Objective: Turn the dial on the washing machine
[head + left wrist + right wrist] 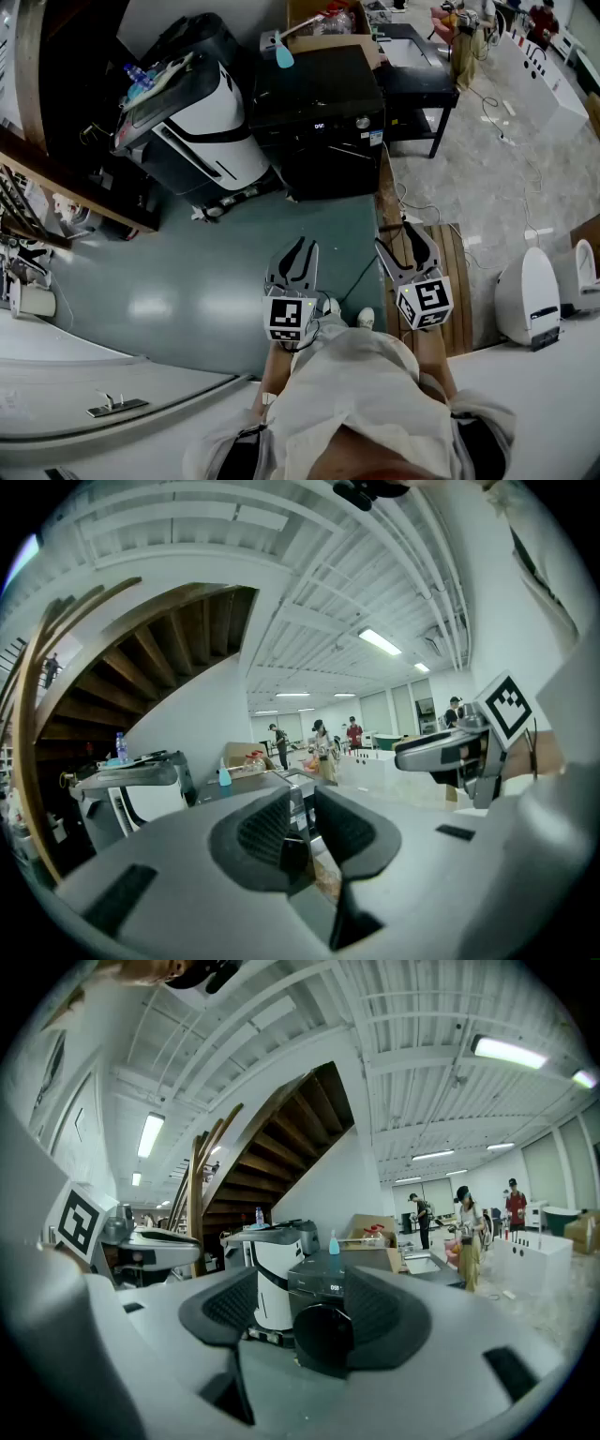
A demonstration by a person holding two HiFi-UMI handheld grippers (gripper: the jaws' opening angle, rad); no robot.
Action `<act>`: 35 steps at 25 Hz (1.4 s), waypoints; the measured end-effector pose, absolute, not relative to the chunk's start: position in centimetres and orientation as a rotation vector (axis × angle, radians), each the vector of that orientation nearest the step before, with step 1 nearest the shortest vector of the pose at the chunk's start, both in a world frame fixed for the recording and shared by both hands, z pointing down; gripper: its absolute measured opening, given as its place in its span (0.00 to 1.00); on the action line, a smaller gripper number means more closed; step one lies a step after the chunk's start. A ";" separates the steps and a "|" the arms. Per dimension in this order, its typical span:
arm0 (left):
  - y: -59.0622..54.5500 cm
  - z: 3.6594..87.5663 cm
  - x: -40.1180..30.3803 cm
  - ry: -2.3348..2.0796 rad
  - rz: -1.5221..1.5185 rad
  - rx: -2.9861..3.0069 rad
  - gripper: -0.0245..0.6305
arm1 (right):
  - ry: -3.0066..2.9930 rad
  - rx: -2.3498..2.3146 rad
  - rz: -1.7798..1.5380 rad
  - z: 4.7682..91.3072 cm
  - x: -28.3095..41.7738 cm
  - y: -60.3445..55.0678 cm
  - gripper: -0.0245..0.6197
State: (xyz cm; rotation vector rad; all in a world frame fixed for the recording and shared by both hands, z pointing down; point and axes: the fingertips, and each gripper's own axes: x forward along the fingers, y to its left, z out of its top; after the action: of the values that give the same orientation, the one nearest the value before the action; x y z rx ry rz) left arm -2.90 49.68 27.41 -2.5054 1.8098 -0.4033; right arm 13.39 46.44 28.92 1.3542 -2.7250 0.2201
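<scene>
Background: wide hall with a white ribbed ceiling and strip lamps; people (466, 1232) standing far off at the back.
staircase (281, 1138): dark wood, rising along the white wall, above and behind the machines.
floor (187, 272): grey-green and glossy, stretching between the person and the machines.
washing machine (319, 103): black front-loader, standing on the floor straight ahead, well apart from both grippers; round dark door facing the person in the right gripper view.
white and black machine (202, 127): just beside the washing machine, on its left in the head view, under the staircase.
black table (412, 80): low, just to the right of the washing machine.
cardboard box (328, 19): open-topped, behind the washing machine.
left gripper (302, 829): held low in front of the body, pointing toward the washing machine; jaws only a narrow gap apart, nothing between the pads.
right gripper (307, 1314): level with the left one and near it, aimed the same way; jaws spread wider, empty, the washing machine showing far beyond the gap.
blue bottle (283, 54): upright at the back left corner of the washing machine's top.
dial (362, 122): small round knob at the right of the washing machine's front panel, untouched.
</scene>
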 end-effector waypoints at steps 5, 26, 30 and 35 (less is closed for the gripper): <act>49.8 27.5 -0.5 1.800 -0.400 -2.509 0.17 | -2.730 1.333 0.213 28.9 14.8 47.1 0.48; 41.6 29.5 -4.2 1.770 -0.344 -2.560 0.17 | -2.630 1.308 0.185 30.9 10.3 40.2 0.51; 39.1 29.8 -5.6 1.756 -0.344 -2.575 0.17 | -2.613 1.317 0.178 31.1 8.8 37.7 0.51; 36.4 30.5 -7.8 1.749 -0.340 -2.594 0.17 | -2.591 1.319 0.191 31.8 6.5 35.1 0.51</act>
State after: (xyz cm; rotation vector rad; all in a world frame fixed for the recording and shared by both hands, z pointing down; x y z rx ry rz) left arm -7.85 36.37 30.52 -2.5944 1.7491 -0.3402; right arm 6.51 35.12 31.75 1.3187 -2.5907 0.1908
